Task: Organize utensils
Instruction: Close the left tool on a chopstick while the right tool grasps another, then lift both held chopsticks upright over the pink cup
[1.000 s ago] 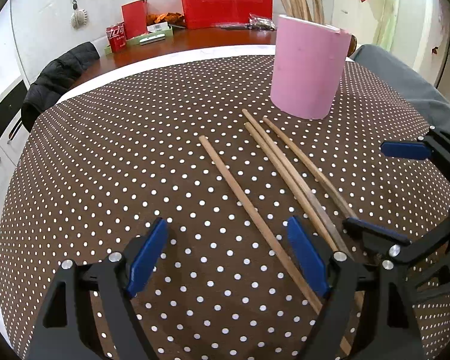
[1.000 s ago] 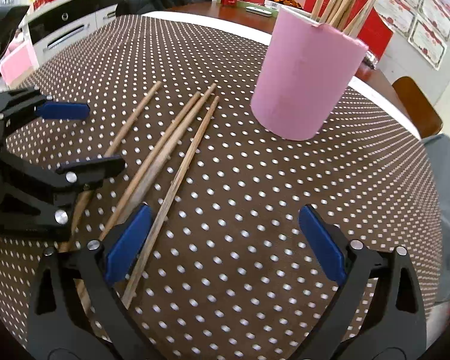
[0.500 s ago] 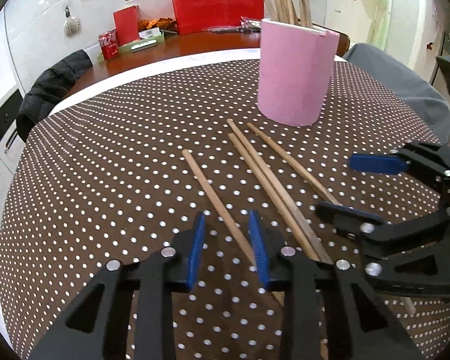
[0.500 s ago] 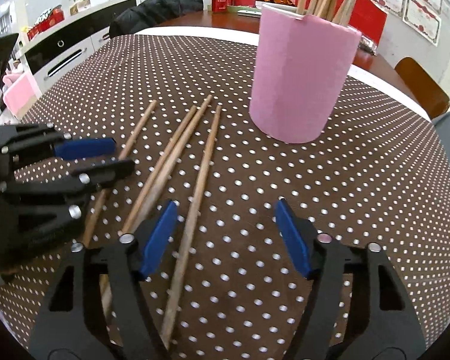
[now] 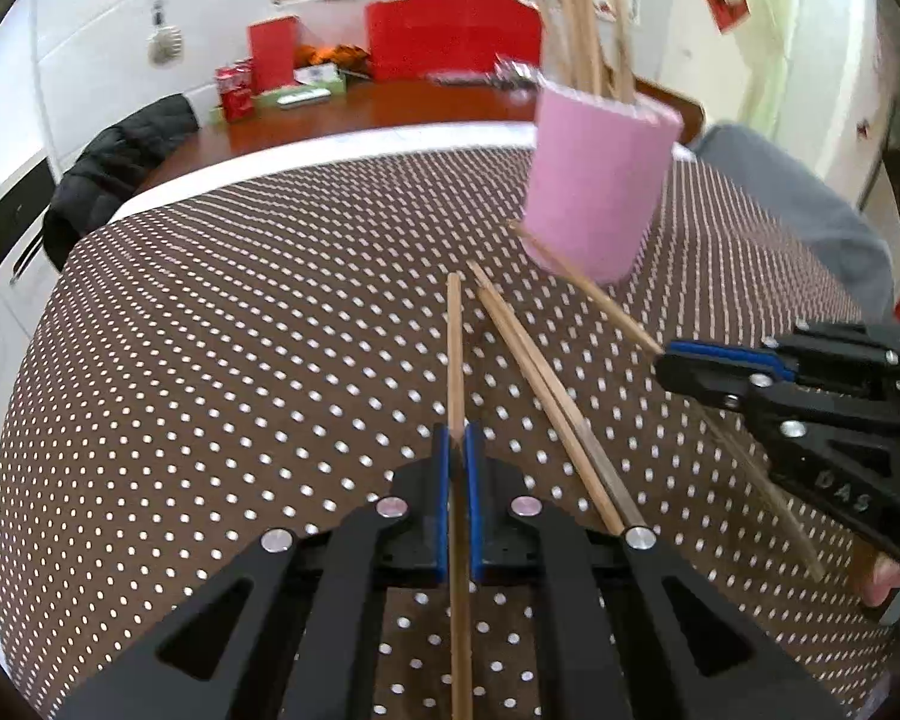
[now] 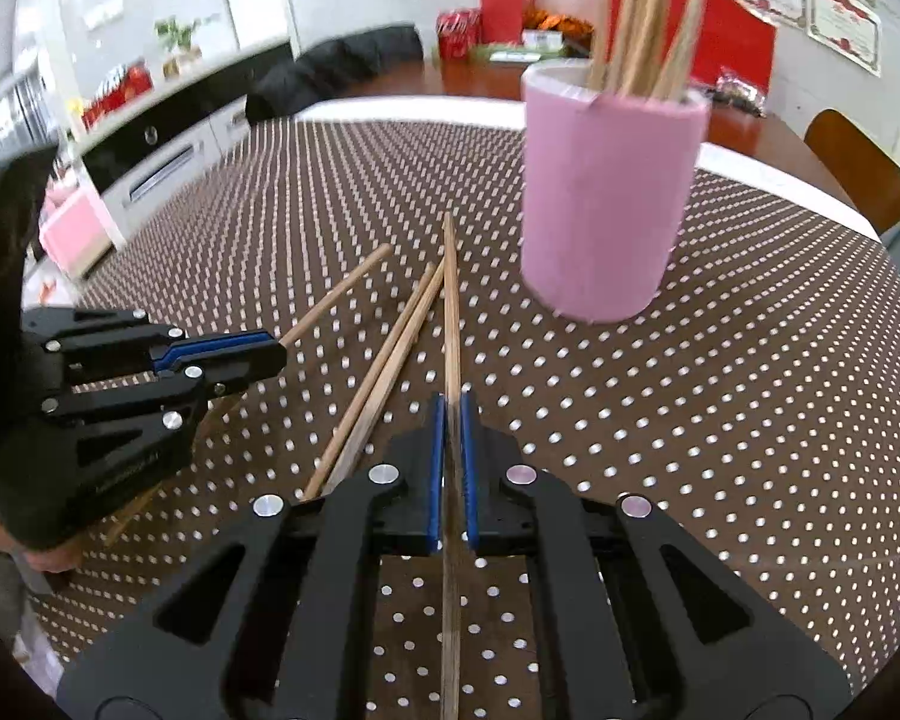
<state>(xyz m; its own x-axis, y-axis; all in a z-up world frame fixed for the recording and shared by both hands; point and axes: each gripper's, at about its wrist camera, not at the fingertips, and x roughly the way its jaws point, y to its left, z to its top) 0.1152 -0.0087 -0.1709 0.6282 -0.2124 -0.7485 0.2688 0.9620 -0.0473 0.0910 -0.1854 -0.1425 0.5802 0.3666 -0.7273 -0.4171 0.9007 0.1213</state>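
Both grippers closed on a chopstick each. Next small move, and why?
Probably lift both and carry them toward the pink holder. The left gripper and right gripper each clamp one chopstick; two more chopsticks lie on the tablecloth.

Two black handheld grippers with blue finger pads

The left gripper (image 5: 457,456) was built of matte black plastic, with triangular cut-outs in its two linkage arms and four round silver screws across the top. Its fingers (image 5: 442,474) carried narrow blue pads. The right gripper (image 6: 450,420) had the same black frame, blue pads and silver screws. Seen side-on from the left camera, the right gripper (image 5: 750,369) showed faint raised lettering on its black body and a bit of bare skin below it. From the right camera, small pale lettering marked the left gripper (image 6: 210,360) too.
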